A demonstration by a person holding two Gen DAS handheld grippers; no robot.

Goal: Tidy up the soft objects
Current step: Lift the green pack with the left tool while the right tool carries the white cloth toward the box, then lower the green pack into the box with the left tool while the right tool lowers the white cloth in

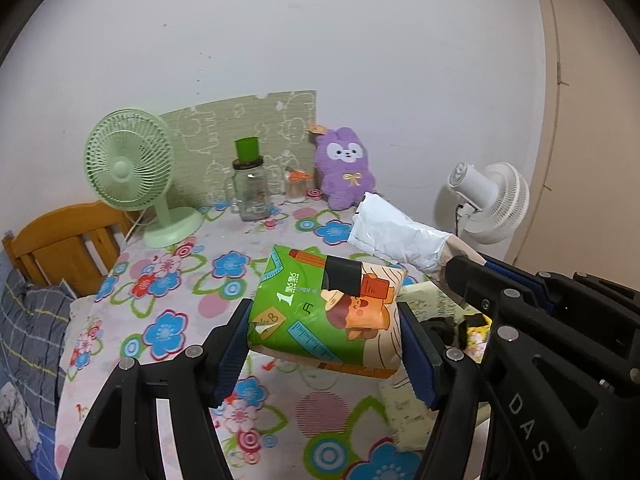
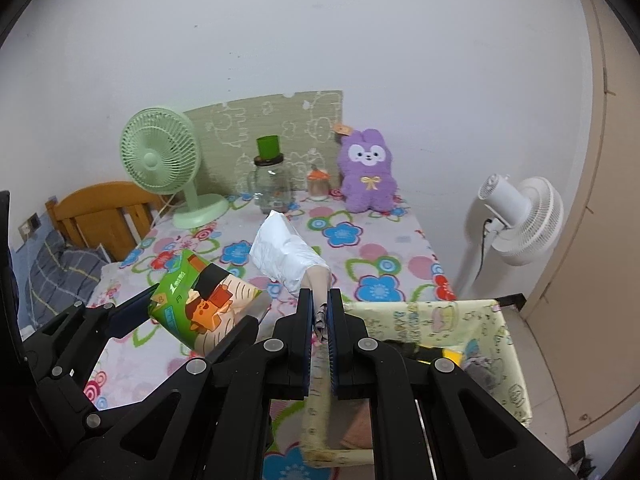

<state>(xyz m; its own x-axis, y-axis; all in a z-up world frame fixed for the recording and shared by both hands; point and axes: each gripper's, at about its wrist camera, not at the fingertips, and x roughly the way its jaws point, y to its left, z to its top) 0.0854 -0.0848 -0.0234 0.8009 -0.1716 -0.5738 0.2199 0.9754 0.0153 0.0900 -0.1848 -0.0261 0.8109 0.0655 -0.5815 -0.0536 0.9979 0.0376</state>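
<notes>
A: Left tool (image 1: 324, 344) — squeezing the green tissue pack (image 1: 324, 312) between both pads, holding it lifted above the flowered bench (image 1: 168, 280).

B: Right tool (image 2: 319, 320) — clamping shut on the tail end of the white plastic packet (image 2: 286, 252), carrying it tilted up and away, above the bench, just beside the tissue pack.

A: Lying just right of both, touching the bench edge: fabric bin (image 2: 480, 320), holding dark and yellow items, unclear which.

B: Farther back: glass jar (image 1: 251, 192), green fan (image 1: 128, 168), purple plush bunny (image 1: 346, 168) leaning at the wall.
</notes>
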